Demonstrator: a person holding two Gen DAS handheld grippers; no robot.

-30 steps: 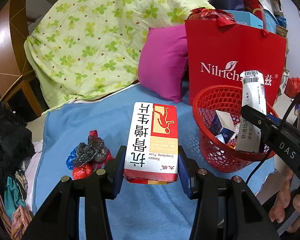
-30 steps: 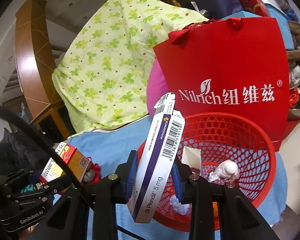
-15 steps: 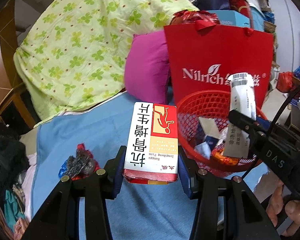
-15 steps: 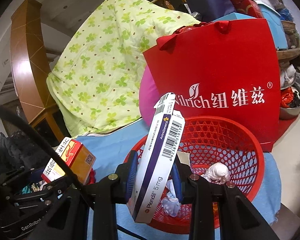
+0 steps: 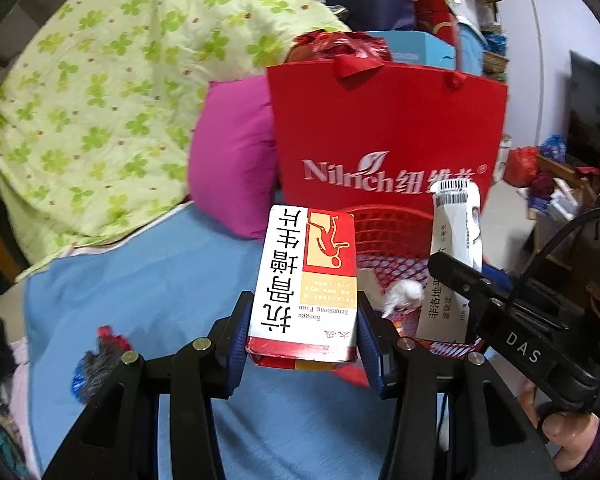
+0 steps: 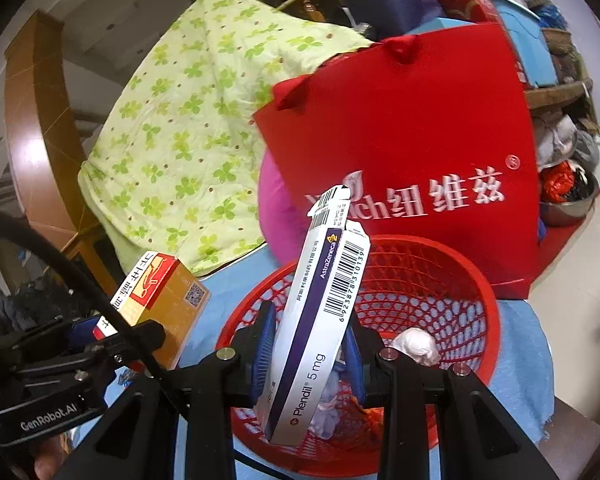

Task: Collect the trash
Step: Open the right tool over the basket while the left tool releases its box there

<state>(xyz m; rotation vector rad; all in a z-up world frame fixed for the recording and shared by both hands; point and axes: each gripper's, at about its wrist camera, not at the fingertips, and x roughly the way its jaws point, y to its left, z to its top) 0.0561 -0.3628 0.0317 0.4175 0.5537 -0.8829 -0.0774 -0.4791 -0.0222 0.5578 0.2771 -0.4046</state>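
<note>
Both fingers pairs clamp cartons: our left gripper (image 5: 304, 326) grips the red-and-white medicine carton (image 5: 306, 280), our right gripper (image 6: 310, 354) the slim purple-and-white Plendil carton (image 6: 320, 320); released short, ours left could miss the red mesh plastic basket (image 6: 452, 252).

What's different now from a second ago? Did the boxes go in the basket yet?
Not yet. Both hands carried their boxes closer to the red basket; the white and purple box now hangs over it. The left gripper still clamps the red and white box, the right gripper its box. Nothing was dropped.

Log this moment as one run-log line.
left gripper: shut on red-and-white box | right gripper: shut on Plendil box, above red basket
</note>
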